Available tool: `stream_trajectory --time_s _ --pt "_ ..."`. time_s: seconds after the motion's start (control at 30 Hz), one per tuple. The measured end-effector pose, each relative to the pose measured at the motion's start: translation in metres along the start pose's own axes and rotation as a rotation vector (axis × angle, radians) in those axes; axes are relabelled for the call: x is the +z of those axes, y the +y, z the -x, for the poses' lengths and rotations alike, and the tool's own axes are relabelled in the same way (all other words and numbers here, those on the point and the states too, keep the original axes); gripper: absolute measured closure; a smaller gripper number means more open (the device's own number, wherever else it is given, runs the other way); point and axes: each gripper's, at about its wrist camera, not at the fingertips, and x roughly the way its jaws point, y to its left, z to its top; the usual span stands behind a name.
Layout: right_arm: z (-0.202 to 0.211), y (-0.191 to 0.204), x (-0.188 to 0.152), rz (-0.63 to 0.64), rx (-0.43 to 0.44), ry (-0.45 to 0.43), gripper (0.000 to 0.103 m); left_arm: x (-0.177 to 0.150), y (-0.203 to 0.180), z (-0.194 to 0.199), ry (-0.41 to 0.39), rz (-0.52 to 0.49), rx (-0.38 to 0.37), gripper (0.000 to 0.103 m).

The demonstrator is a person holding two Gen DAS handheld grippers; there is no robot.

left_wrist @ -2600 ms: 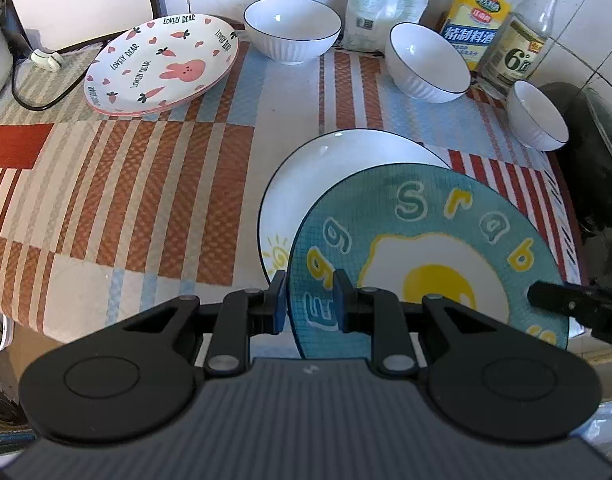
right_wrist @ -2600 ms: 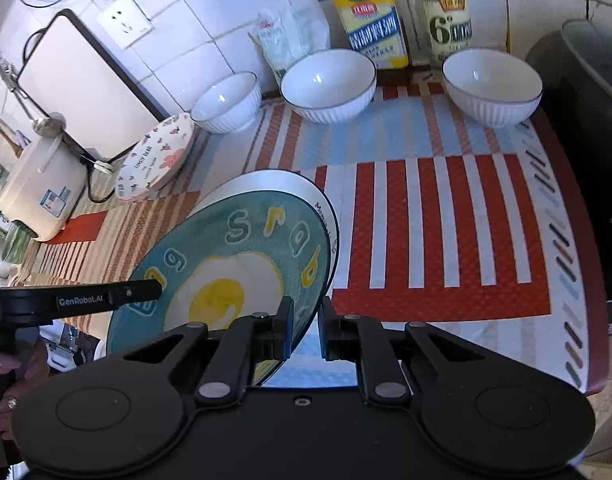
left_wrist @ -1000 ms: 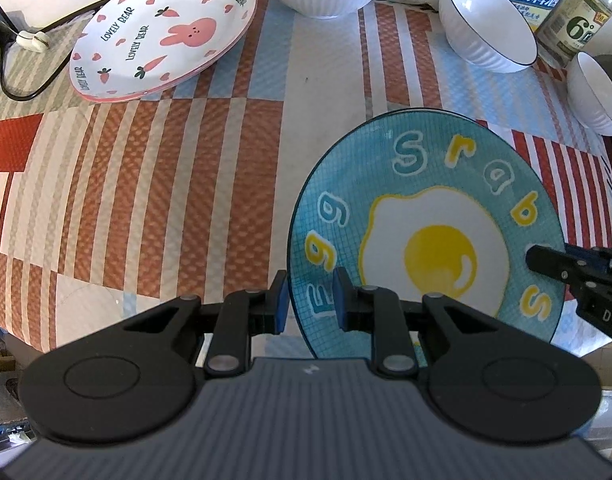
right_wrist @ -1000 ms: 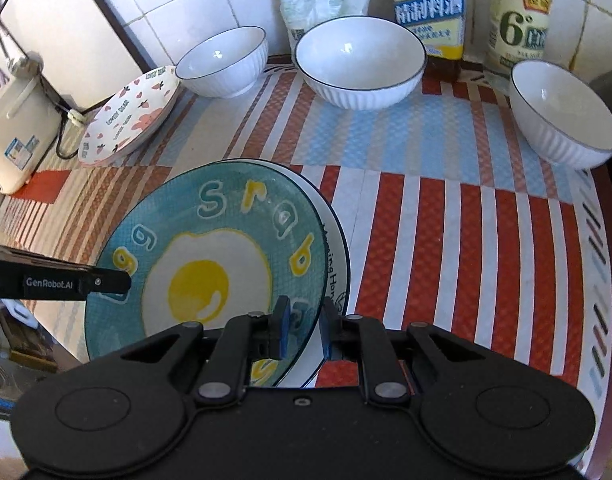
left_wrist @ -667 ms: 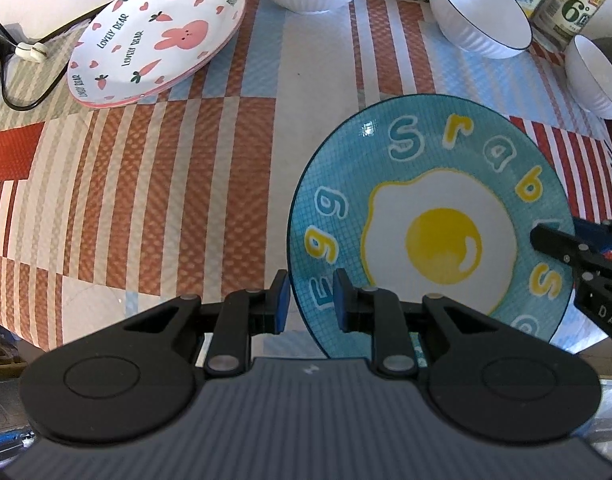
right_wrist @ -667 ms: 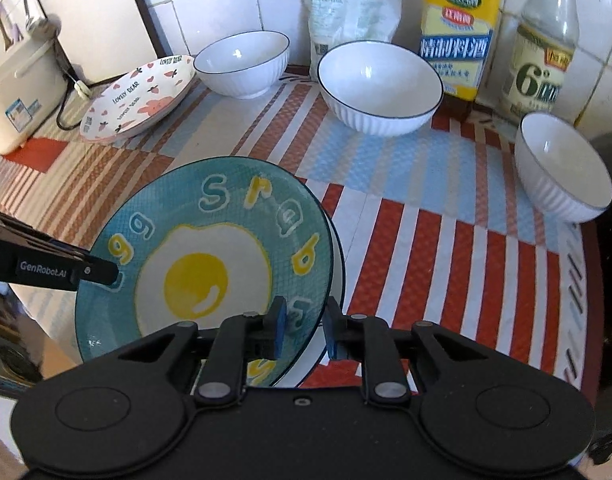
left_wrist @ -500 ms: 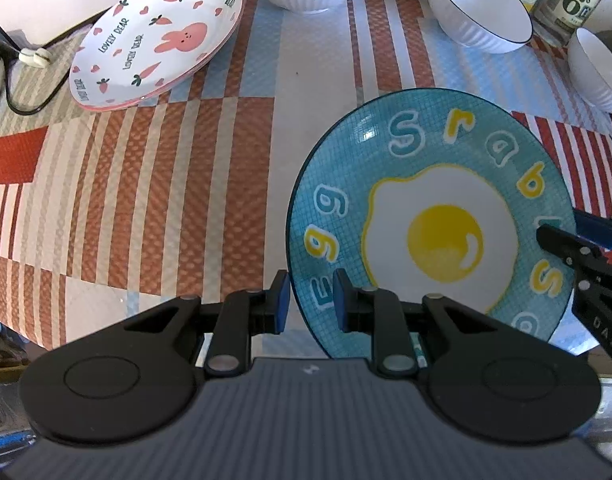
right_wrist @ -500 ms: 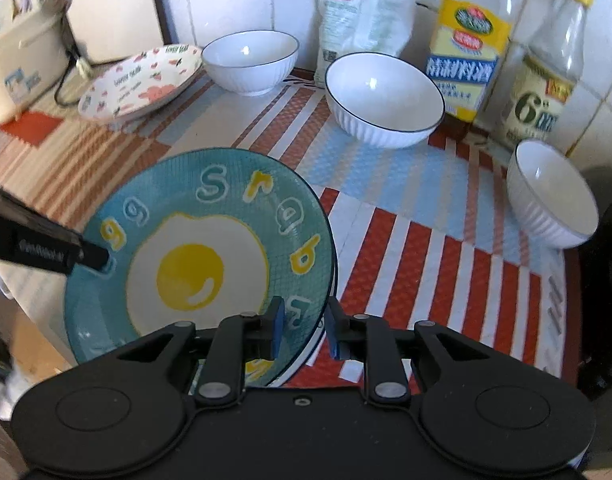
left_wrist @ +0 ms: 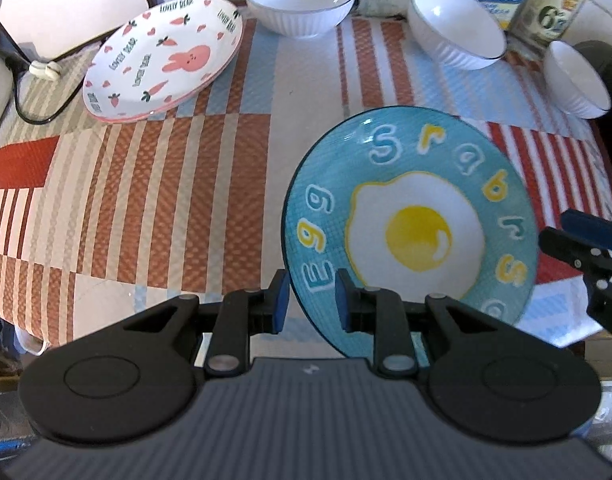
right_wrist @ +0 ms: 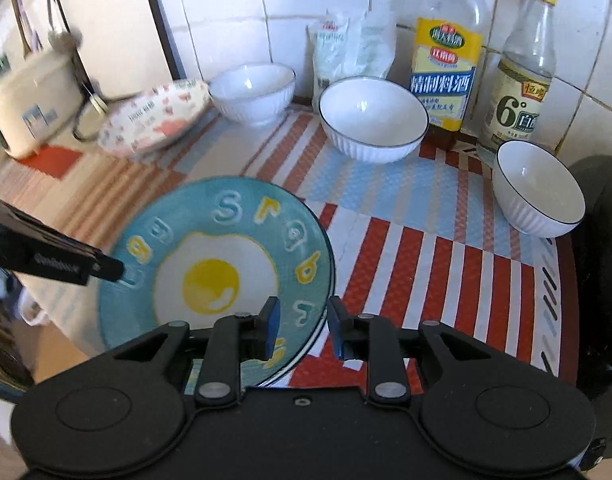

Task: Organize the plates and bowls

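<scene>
1. the blue egg plate [left_wrist: 409, 216] lies over the striped cloth [left_wrist: 154, 184] near the front edge of the counter; a white plate rim [right_wrist: 306, 354] peeks out under its right edge in the right wrist view only.
2. the left gripper [left_wrist: 311, 300] has its blue pads on either side of the plate's near-left rim, one above and one below, clenched on the blue egg plate.
3. the right gripper [right_wrist: 301, 328] straddles the plate's right rim, but there is a visible gap between its right pad and the rim, so i cannot tell if it is actually pinching.
4. the bunny plate [left_wrist: 164, 58] sits at the back left, tilted, with its far edge raised against something behind it; nothing lies on it.
5. three white bowls stand along the back: the left bowl [left_wrist: 300, 0], the middle bowl [left_wrist: 457, 30] and the right bowl [left_wrist: 575, 78]. all three look bare inside, upright and apart from one another.
6. the right wrist view shows the wall items in full: a plastic bag [right_wrist: 353, 52], a yellow-label bottle [right_wrist: 445, 64] just behind the middle bowl, and a clear bottle [right_wrist: 521, 88] with a yellow cap behind the right bowl. the left wrist view cuts these off at the top.
7. the right wrist view alone shows a cream appliance [right_wrist: 34, 112] at the far left, blurred, and a dark rounded object [right_wrist: 601, 248] at the right edge beside the right bowl.
8. the left wrist view alone shows the black cord [left_wrist: 34, 96] curling on the cloth just left of the bunny plate.
</scene>
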Motion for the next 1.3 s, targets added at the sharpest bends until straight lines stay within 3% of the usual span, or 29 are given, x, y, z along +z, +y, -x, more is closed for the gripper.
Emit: stream_trajectory --time_s 0.17,0.37,0.6,0.7,1.03,1.3 --pt "0.027 0.01 -0.004 -0.007 0.048 -0.062 0.068 -0.012 0.003 0.029 -0.046 -0.039 -0.028 0.075" --pt "0.057 0.038 -0.007 0.011 0.062 -0.125 0.05 -0.027 0.017 0.072 -0.116 -0.068 -0.062 0.063" --pt "0.084 0.079 -0.006 0.014 0.076 -0.175 0.043 -0.043 0.051 0.12 -0.207 -0.085 -0.1 0.061" --pt "0.094 0.095 -0.002 0.01 0.087 -0.201 0.037 -0.05 0.068 0.136 -0.239 -0.084 -0.103 0.056" --pt "0.116 0.141 0.02 -0.006 0.138 -0.27 0.032 -0.054 0.126 0.174 -0.321 -0.072 -0.067 0.044" --pt "0.117 0.164 0.041 0.006 0.178 -0.304 0.031 -0.049 0.149 0.185 -0.366 -0.049 -0.035 0.032"
